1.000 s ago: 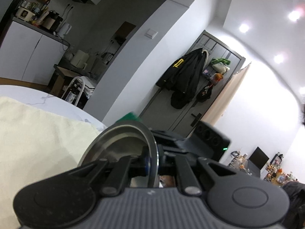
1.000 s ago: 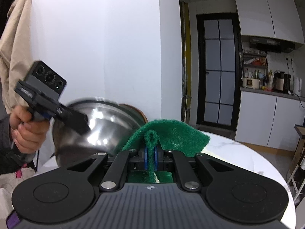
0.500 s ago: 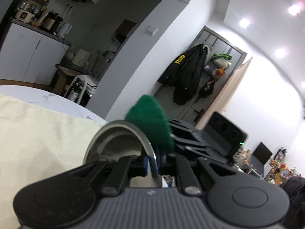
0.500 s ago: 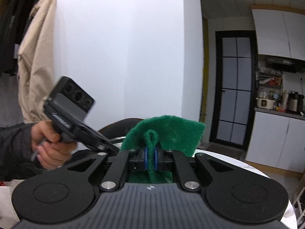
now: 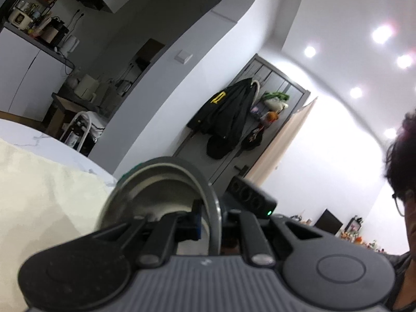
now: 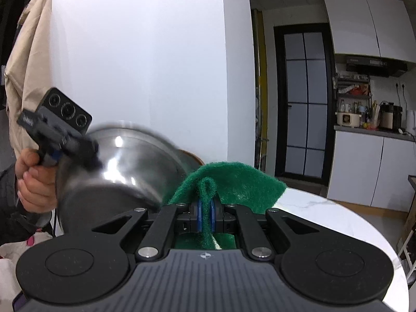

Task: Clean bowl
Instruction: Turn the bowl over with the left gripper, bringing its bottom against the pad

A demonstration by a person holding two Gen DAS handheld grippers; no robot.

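Left gripper (image 5: 208,223) clamped on the rim of the bowl (image 6: 114,174), held tilted in the air off the table (image 6: 325,208) edge; right gripper (image 6: 205,218) pinches pad (image 6: 234,184) beside it; hard scrubbing could likely lever the thin rim out.

One steel bowl (image 6: 117,171) is up in the air, one green scouring pad (image 6: 234,182) beside it, and two grippers: the left gripper (image 6: 88,153) and the right gripper (image 6: 205,215). One hand (image 6: 33,182) shows, and one cream cloth (image 5: 39,195) lies on the one white marble table (image 6: 338,223). Four ceiling lights (image 5: 381,33) glow, and one black jacket (image 5: 228,114) hangs on one grey door (image 5: 291,96).
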